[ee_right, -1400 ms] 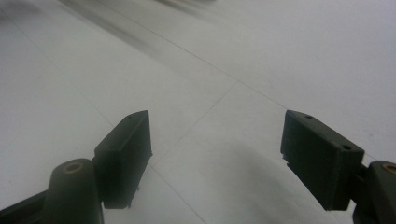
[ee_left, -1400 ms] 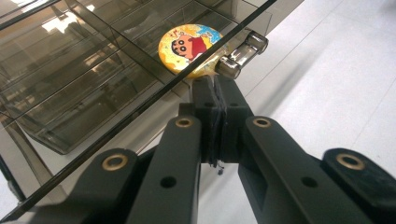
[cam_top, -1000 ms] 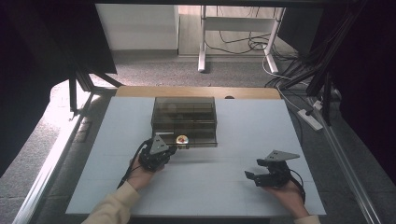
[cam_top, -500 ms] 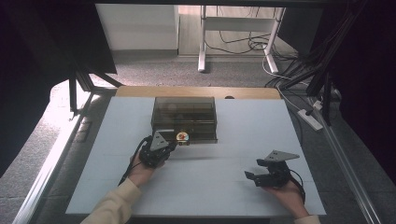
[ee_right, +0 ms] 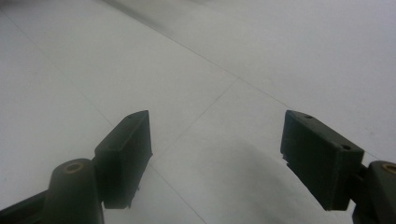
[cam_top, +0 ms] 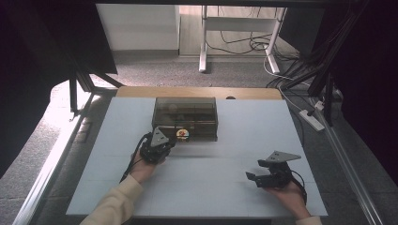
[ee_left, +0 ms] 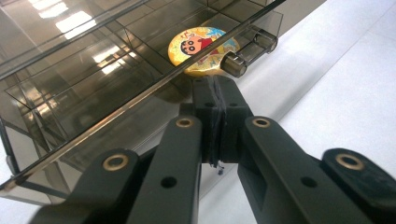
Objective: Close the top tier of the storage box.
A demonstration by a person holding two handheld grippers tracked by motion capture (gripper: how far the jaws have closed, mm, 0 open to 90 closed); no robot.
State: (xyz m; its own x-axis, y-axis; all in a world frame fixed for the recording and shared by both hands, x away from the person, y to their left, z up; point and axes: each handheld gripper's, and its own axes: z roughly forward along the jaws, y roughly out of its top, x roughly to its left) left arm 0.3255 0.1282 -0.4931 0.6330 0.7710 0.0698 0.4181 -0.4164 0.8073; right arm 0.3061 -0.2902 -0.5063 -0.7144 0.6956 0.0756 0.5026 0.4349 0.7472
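A smoky see-through box (cam_top: 185,110) stands at the middle of the white table. Its drawer (ee_left: 116,100) stands out a little toward me, and a round cartoon badge (cam_top: 181,134) (ee_left: 198,43) lies in it. My left gripper (cam_top: 168,142) (ee_left: 217,88) is shut, pads together with nothing between them. Its tips sit against the drawer front just below the clear handle (ee_left: 246,53). My right gripper (cam_top: 251,178) (ee_right: 217,154) rests open at the near right, over bare table.
The white table top (cam_top: 225,197) stretches around the box. Beyond the far edge lie a wooden strip (cam_top: 197,92), a metal stand and cables on the floor. A power strip (cam_top: 312,119) lies off the right side.
The left gripper has edged toward the box, and the badge and drawer have slid back with it. The right gripper has kept still.
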